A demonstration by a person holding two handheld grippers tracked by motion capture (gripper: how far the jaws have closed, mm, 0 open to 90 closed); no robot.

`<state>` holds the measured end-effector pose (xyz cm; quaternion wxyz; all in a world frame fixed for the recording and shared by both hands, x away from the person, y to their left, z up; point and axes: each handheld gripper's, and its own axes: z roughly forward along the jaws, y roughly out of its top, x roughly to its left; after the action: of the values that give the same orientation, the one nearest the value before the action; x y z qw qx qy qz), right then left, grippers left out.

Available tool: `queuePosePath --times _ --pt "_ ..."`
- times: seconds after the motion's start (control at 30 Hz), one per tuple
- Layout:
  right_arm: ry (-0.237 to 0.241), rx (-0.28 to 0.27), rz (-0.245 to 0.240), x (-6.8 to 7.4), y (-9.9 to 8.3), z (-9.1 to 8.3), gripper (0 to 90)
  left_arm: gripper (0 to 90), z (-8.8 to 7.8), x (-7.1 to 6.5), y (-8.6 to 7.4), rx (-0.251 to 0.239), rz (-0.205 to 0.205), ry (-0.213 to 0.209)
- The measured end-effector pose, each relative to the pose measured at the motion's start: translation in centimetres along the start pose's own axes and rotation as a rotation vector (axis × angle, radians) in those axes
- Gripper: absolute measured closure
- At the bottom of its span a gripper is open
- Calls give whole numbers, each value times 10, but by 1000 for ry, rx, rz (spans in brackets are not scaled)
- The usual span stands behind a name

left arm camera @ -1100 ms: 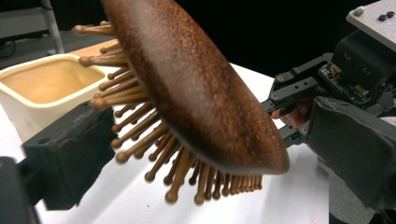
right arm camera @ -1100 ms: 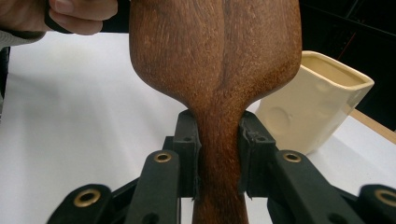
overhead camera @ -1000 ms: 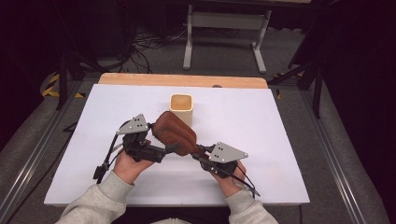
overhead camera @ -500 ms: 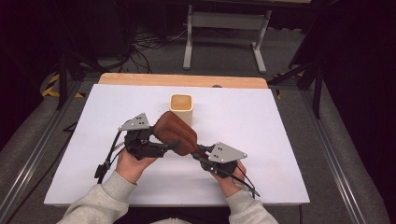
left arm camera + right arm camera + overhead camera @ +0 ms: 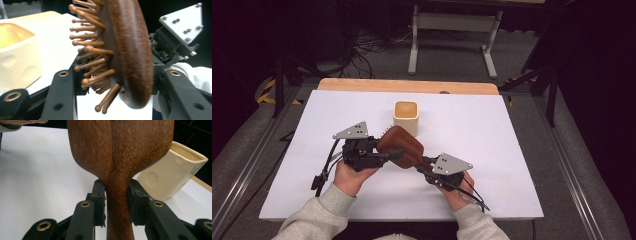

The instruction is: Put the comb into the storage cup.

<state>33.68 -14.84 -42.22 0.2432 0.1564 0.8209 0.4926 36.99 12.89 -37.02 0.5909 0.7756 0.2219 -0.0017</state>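
- Hairbrush [image 5: 402,146] of brown wood hangs between your two hands above the white table [image 5: 492,150], its head toward your left and its handle toward your right.
- Your right hand-held gripper [image 5: 428,169] pinches the narrow handle; in the right gripper view both pads press on the neck just below the wide head [image 5: 120,147].
- Your left hand-held gripper [image 5: 387,154] has just been closing its jaws, and the head now sits between them; the left gripper view shows the bristles [image 5: 90,47] pointing at one jaw and the smooth back facing the other, though contact with the pads is hidden.
- Cream cup [image 5: 406,116] stands upright on the table just behind the brush.
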Motion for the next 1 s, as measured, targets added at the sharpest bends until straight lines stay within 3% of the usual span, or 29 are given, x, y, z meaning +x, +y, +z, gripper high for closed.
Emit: queuePosePath --times 0.23,0.47,0.73,1.0 --pt "18 -16 12 -1 0 0 691 559 -1 -10 5 -9 33 5" --pt "41 -50 34 -6 1 -6 662 561 0 -23 16 9 118 44" --pt "33 -104 100 -15 -1 -16 426 560 -7 -23 31 7 126 64" --pt "32 -150 180 -29 -5 -26 128 559 -18 -22 53 11 166 98"
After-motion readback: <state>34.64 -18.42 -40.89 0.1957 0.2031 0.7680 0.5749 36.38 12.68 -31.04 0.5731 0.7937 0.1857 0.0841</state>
